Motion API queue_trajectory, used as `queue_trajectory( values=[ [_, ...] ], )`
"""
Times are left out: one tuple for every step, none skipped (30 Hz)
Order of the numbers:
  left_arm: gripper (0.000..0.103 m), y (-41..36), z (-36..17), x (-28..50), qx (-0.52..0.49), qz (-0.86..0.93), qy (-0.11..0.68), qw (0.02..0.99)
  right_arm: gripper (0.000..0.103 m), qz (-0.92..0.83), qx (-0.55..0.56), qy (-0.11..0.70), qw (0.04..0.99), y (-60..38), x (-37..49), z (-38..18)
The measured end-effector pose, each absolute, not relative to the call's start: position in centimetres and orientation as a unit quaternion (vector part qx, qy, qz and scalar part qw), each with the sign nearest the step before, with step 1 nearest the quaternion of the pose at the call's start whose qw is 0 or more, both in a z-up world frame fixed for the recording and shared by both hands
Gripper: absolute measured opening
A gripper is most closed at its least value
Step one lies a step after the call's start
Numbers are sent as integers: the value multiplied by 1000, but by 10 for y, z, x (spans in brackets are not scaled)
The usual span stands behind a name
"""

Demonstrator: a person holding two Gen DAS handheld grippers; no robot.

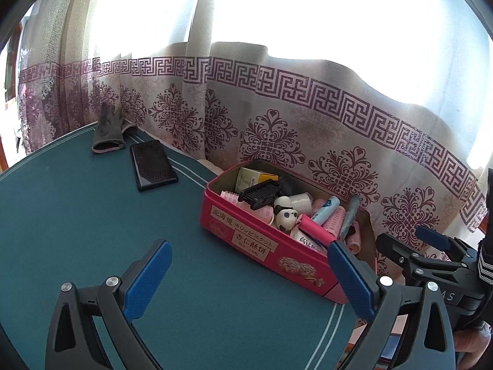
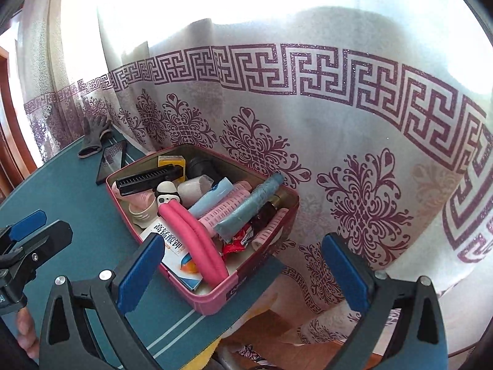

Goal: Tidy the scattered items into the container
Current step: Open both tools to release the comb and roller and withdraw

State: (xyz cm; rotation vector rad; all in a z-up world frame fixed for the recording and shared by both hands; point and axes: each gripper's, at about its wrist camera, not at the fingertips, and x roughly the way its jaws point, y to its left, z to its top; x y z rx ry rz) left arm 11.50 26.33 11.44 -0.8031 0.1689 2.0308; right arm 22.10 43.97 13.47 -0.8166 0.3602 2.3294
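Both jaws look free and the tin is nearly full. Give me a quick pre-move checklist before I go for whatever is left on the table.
1. Left gripper empty, jaws wide apart: ok.
2. Right gripper empty, jaws wide apart: ok.
3. Pink tin sits upright on the green table, top open: ok.
4. Everything tidied away: not ok. The grey glove and the black phone lie outside the tin, near the curtain.
5. Room left in the tin: cannot tell; the pink foam roller and the blue-grey roll already lie across the pile.
6. Tin well back from the table's edge: not ok; its near corner sits close to the edge in the right wrist view.
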Motion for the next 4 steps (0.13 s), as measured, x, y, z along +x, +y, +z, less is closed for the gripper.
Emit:
queue_trajectory(
  values=[
    [102,257,112,109,-330,833,70,440,102,890,-310,132,308,435,217,134],
    [102,250,110,102,-332,841,70,422,102,894,-309,125,299,429,211,133],
    [102,241,107,96,-333,849,68,405,102,898,-311,117,290,423,206,131],
    [102,232,105,88,-332,859,69,384,102,901,-314,109,279,416,200,129]
  ],
)
